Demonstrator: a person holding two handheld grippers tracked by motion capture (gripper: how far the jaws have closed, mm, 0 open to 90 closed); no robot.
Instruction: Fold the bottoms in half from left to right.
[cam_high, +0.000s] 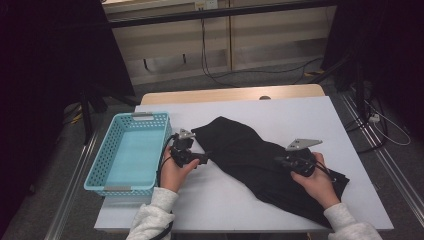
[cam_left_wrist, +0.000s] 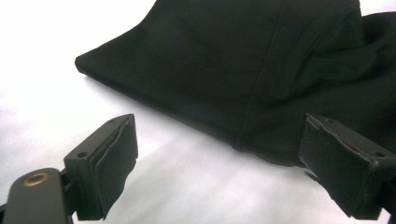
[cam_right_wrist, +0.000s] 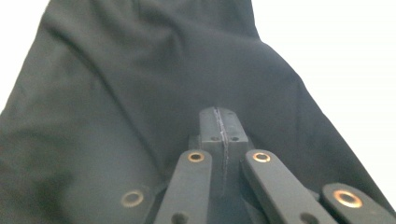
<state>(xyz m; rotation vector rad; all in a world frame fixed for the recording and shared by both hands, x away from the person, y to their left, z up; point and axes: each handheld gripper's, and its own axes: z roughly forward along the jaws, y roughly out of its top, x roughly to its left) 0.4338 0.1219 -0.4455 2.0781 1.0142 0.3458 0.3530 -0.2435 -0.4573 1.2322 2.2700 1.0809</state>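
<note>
At the table's (cam_high: 240, 210) left edge sits a blue basket (cam_high: 95, 175), its long side running along that edge and its far rim near the table's back left corner. Just right of the basket, the left gripper (cam_high: 202, 159) rests in the person's hand on bare white tabletop, pointing right at the cloth (cam_high: 250, 155). In the left gripper view its jaws stand wide apart with nothing between them; the cloth's (cam_left_wrist: 261, 70) folded near edge lies just ahead of the pads, the right pad close against it, and white surface lies open to the left and below. The black cloth lies in a diagonal band from the table's middle towards its front right corner, with clear white surface behind it and along the front edge. The right gripper (cam_high: 281, 161) lies over the cloth's right half. In the right gripper view its jaws are pressed flat together, tips down among the cloth's (cam_right_wrist: 140, 93) folds; whether fabric is pinched between them cannot be told. Bare table shows beyond the cloth's right edge.
</note>
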